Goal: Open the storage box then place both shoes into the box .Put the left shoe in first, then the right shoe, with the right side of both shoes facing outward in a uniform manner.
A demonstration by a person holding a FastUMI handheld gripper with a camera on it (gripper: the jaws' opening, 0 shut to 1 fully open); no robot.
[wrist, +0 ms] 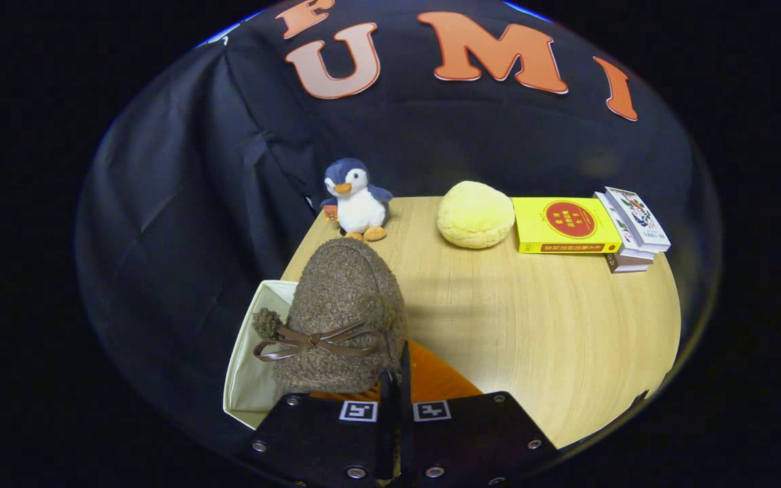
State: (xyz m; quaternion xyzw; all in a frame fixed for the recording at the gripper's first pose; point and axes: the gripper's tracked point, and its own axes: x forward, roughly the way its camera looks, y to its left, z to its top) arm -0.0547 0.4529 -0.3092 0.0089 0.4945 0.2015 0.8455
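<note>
Tool (396,379) nearly closed, pinching brown shoe (343,305) above storage box (245,379).

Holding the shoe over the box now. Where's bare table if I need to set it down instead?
The tool is shut on the brown shoe above the white box. The table is bare ahead, before the yellow cushion and books. That back edge is crowded, with the penguin toy too.

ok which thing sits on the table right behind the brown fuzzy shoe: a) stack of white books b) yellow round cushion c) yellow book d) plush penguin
d, the plush penguin stands at the table edge just beyond the toe of the brown fuzzy shoe, which the gripper holds over the open storage box.
</note>
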